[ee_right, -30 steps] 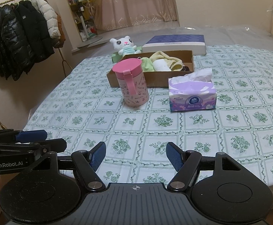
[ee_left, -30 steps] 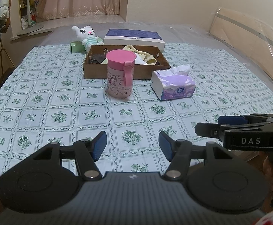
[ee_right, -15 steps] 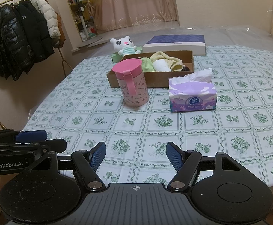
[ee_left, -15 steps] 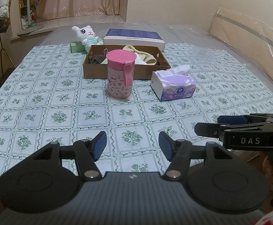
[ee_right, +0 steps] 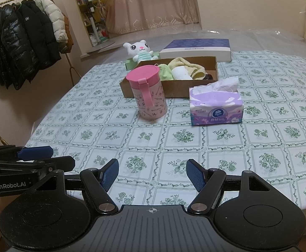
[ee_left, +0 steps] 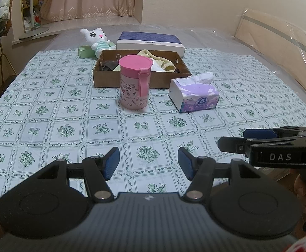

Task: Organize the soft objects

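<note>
A purple tissue pack [ee_left: 193, 95] [ee_right: 216, 105] lies on the checked tablecloth, right of a pink lidded cup [ee_left: 135, 82] [ee_right: 147, 92]. Behind them a shallow cardboard box [ee_left: 141, 79] [ee_right: 174, 88] holds a yellow towel [ee_right: 186, 66], a green cloth [ee_right: 165, 72] and a white roll [ee_right: 180, 73]. A white plush cat [ee_left: 97, 38] [ee_right: 140, 50] sits behind the box's left end. My left gripper [ee_left: 148, 162] hovers open near the table's front edge, nothing between its fingers. My right gripper [ee_right: 152, 175] is open too, empty, beside it on the right.
A flat blue-and-white box [ee_left: 150, 41] [ee_right: 197, 47] lies behind the cardboard box, and a small green box [ee_left: 85, 51] sits by the plush. A coat rack with dark jackets [ee_right: 20, 40] stands left of the table. A plastic-wrapped board [ee_left: 279, 42] leans at right.
</note>
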